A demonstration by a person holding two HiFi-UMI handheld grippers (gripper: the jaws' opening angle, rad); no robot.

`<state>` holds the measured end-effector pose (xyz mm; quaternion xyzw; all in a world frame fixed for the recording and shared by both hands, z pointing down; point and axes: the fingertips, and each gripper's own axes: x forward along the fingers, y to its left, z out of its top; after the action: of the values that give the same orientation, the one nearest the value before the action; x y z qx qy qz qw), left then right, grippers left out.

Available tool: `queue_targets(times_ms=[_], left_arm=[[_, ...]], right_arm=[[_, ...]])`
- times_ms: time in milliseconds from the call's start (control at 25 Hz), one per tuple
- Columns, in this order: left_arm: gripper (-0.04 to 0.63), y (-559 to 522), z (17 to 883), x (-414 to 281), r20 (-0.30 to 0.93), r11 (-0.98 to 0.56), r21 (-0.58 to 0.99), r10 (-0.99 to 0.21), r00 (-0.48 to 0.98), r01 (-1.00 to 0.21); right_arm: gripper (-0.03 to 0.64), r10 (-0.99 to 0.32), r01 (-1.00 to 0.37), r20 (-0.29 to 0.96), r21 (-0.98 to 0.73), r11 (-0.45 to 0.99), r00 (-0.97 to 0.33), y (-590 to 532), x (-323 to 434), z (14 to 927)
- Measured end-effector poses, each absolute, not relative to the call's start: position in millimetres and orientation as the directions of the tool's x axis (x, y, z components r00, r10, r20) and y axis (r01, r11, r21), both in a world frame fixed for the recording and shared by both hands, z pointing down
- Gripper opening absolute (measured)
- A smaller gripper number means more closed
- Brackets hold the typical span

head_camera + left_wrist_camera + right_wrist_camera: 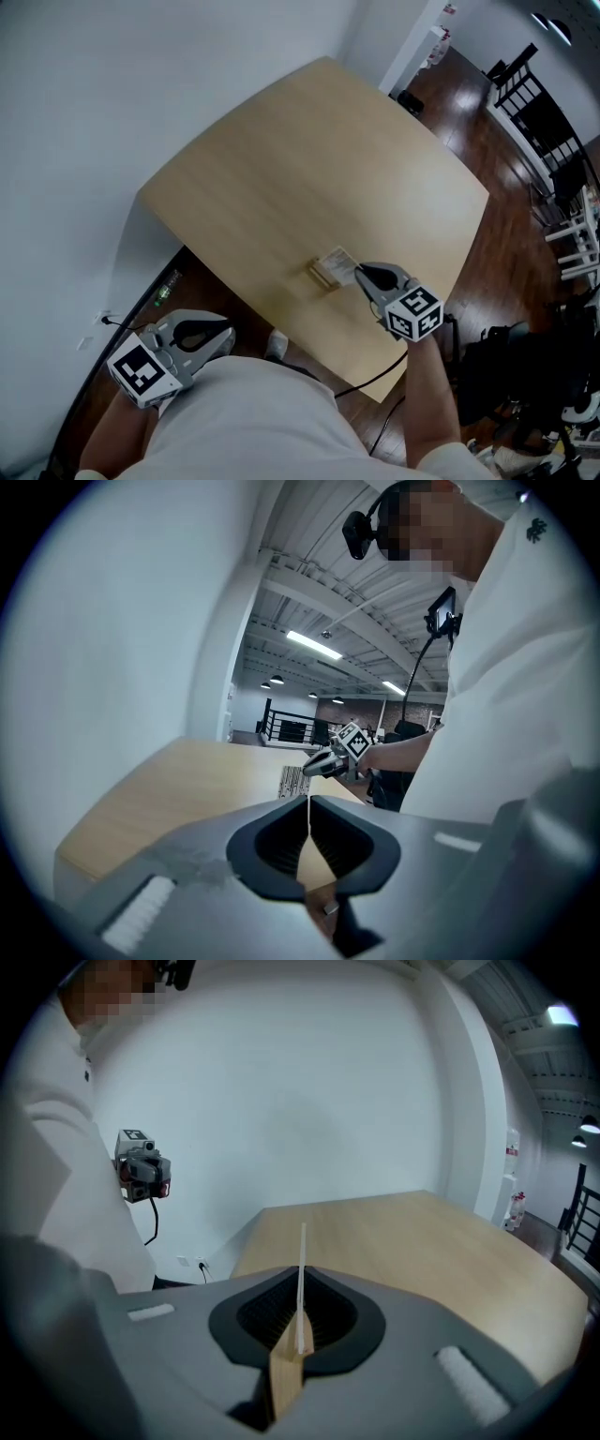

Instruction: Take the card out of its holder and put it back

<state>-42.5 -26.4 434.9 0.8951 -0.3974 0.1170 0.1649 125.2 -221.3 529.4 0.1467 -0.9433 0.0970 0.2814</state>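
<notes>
1. The right gripper (360,275) is shut on the card (336,264). In its own view the jaws are pinched on the thin white card, which we only see edge-on, standing upright between the tips.
2. The left gripper (228,336) is closed too, tips touching with nothing between them. It hangs off the near left edge of the table (309,169), close to the person's body.
3. The card sits toward the near right part of the table, right up against the wooden holder (317,275). We honestly can't tell whether its bottom edge is in the slot or just out of it.
4. View differences:
   - Only the head view shows the holder as a separate block.
   - The left gripper view shows the card's flat face with dark stripes printed on it, which the right gripper view misses completely.
   - The right gripper view has a wood-coloured strip in the gap under the card. We can't say whether that's holder or table.
5. Our count: two grippers, each with one marker cube, plus one card, one holder and one table.
</notes>
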Motion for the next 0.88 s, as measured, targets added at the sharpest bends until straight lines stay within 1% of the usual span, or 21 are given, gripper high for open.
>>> queue_targets(times_ms=[200, 880], left_arm=[[0.012, -26, 434, -46, 0.346, -0.622, 0.204, -0.677, 0.650, -0.756], [0.012, -35, 436, -44, 0.356, -0.631, 0.212, -0.661, 0.660, -0.746]], right_arm=[[0.020, -0.206, -0.315, 0.561, -0.105, 0.943, -0.802, -223, 119, 530], [0.020, -0.203, -0.322, 0.564, -0.120, 0.939, -0.801, -228, 120, 541]])
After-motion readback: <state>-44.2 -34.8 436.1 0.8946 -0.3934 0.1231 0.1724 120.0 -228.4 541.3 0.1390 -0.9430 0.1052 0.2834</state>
